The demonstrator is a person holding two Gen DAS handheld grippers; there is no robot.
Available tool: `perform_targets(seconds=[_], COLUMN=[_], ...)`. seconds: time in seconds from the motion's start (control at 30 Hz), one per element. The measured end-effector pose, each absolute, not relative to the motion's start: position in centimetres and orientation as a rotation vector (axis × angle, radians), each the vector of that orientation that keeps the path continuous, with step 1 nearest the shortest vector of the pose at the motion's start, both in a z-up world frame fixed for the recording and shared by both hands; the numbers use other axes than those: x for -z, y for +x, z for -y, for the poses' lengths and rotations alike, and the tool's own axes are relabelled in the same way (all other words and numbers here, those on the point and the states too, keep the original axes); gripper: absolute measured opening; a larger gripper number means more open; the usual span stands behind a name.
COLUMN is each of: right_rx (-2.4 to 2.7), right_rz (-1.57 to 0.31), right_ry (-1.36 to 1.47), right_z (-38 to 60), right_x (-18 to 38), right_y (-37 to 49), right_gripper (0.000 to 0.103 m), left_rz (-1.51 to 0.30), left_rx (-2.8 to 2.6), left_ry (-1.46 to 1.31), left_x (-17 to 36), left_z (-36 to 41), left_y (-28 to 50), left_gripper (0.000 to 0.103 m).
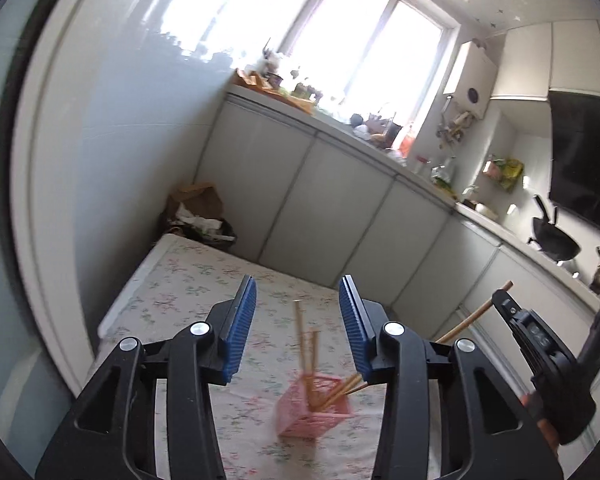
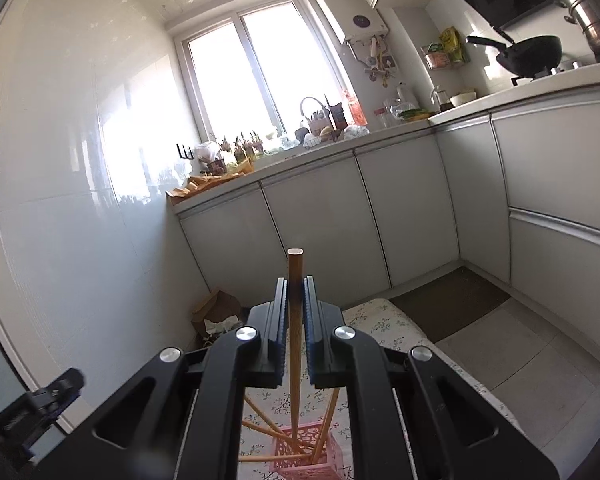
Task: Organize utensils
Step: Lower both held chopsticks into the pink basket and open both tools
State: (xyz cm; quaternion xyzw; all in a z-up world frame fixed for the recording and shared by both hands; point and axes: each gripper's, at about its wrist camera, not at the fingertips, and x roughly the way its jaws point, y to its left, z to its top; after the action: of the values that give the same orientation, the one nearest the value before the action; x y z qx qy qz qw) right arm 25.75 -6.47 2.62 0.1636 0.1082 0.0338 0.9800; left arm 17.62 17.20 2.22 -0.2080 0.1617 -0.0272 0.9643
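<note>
The right tool [image 2: 296, 300] is pinching a chopstick [image 2: 295, 280] upright above the pink basket [image 2: 300, 456] at bottom centre; the left tool [image 1: 298, 320] is hanging open, empty. Lowering it straight should seat the tip inside.

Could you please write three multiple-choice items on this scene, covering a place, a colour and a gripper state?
1. Where does the basket stand?
A. on the flowered tablecloth
B. on the kitchen counter
C. on the floor mat

2. What colour is the basket?
A. blue
B. pink
C. white

3. How is the right gripper?
A. open and empty
B. shut on a chopstick
C. shut on the basket's rim

Answers: 1 A, the cloth lies under it in both views. 2 B, its lattice walls are pink. 3 B, the pads press on the upright wooden stick, whose lower end reaches the basket.
</note>
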Motion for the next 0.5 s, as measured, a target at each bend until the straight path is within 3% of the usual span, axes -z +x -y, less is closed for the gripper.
perform_targets(seconds=[0.2, 0.27, 0.33, 0.5], right_rx=[-0.051, -0.05, -0.034, 0.04], right_rz=[-0.313, -0.316, -0.284, -0.205], right_ry=[0.312, 0.302, 0.28, 0.255], right_z=[4.3, 3.9, 3.6, 4.7], right_x=[1.4, 1.6, 0.7, -2.0], right_y=[28.4, 27.9, 26.6, 23.1], right_gripper=[0.01, 0.014, 0.047, 0.076], left_rz=[-0.395, -0.398, -0.389, -0.37], left_rx=[0.05, 0.046, 0.038, 0.037], left_ry=[-0.434, -0.417, -0.395, -0.364], left_x=[-0.9, -0.9, -1.3, -2.4], left_z=[-18.6, -18.6, -18.4, -17.5], left_y=[18.3, 18.1, 17.6, 16.6], left_gripper=[0.041, 0.045, 0.056, 0.063])
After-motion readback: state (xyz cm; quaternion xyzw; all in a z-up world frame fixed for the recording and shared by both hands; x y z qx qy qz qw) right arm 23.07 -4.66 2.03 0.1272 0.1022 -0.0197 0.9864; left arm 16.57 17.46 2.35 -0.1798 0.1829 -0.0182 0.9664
